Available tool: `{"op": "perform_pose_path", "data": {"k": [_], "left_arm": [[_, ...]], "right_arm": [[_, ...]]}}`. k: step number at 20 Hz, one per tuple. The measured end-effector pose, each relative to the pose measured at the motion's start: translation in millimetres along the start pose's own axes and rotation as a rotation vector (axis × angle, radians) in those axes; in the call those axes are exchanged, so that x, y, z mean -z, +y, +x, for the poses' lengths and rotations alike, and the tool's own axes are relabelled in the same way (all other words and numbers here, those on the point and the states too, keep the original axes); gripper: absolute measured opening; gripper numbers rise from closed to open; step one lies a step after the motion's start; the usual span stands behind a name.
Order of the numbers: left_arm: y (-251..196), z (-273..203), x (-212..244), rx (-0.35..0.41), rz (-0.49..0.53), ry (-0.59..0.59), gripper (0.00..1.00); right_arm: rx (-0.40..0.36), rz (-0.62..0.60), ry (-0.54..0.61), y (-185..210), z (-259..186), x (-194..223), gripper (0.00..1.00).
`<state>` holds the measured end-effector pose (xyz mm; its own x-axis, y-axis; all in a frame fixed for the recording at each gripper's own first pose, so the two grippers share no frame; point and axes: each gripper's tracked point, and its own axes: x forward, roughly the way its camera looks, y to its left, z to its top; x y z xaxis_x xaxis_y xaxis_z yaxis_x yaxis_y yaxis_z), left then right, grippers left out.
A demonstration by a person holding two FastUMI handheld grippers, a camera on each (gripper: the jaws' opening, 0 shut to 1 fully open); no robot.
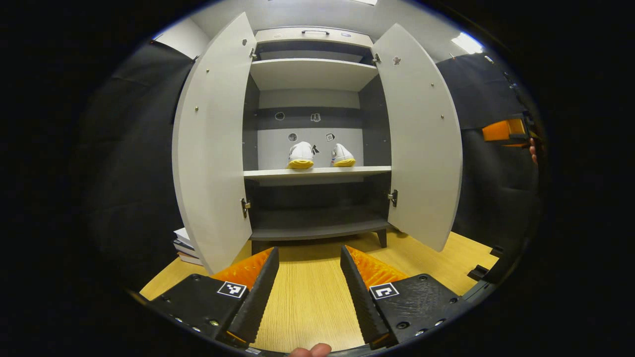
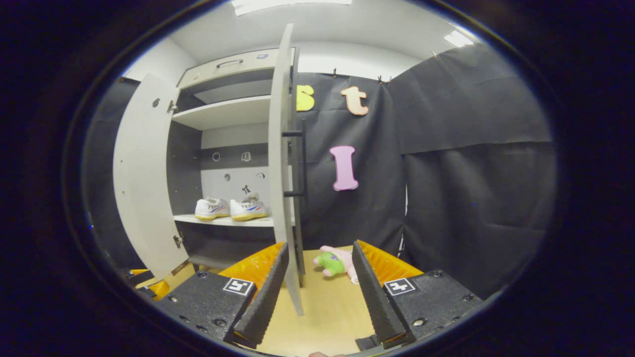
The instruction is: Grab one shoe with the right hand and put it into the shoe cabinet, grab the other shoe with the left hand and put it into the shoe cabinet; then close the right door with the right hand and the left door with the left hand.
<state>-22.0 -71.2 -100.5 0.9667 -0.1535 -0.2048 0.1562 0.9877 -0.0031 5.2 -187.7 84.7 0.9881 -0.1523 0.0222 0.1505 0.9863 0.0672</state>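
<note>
The shoe cabinet [image 1: 312, 74] stands with both doors swung wide. Two white shoes with yellow soles sit side by side on its middle shelf, one [image 1: 301, 155] left of the other [image 1: 343, 156]. The same shoes [image 2: 212, 208] [image 2: 249, 209] appear from the side in the right gripper view. My left gripper [image 1: 309, 250] faces the cabinet from a distance, open and holding nothing. My right gripper [image 2: 320, 248] is open and bare too, close to the outer edge of the right door [image 2: 284, 148], whose black handle [image 2: 298, 163] faces right. The right gripper [image 1: 506, 131] also appears beyond the right door [image 1: 421, 139].
The left door [image 1: 213, 148] juts out toward me. A stack of books [image 1: 186, 245] lies on the wooden floor [image 1: 307, 297] behind that door. A green and pink plush toy [image 2: 337, 263] lies on the floor by the black cloth wall.
</note>
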Motion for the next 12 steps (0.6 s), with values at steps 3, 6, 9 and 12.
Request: {"op": "perform_pose_path", "data": {"k": [3, 6, 9, 12], "left_arm": [[-2, 1, -4, 0.006, 0.025, -0.001, 0.75], [-3, 1, -11, 0.01, 0.047, -0.023, 0.75], [-7, 3, -8, 0.019, 0.045, -0.014, 0.89], [-9, 3, -3, 0.023, 0.036, 0.005, 0.75]], "right_arm": [[0.001, 0.01, -0.025, -10, 23, -31, 0.81], [0.018, -0.018, -0.049, -21, 49, -55, 0.83], [0.026, -0.028, -0.059, -27, 76, -73, 0.84], [0.026, -0.023, -0.056, -25, 99, -82, 0.84]]}}
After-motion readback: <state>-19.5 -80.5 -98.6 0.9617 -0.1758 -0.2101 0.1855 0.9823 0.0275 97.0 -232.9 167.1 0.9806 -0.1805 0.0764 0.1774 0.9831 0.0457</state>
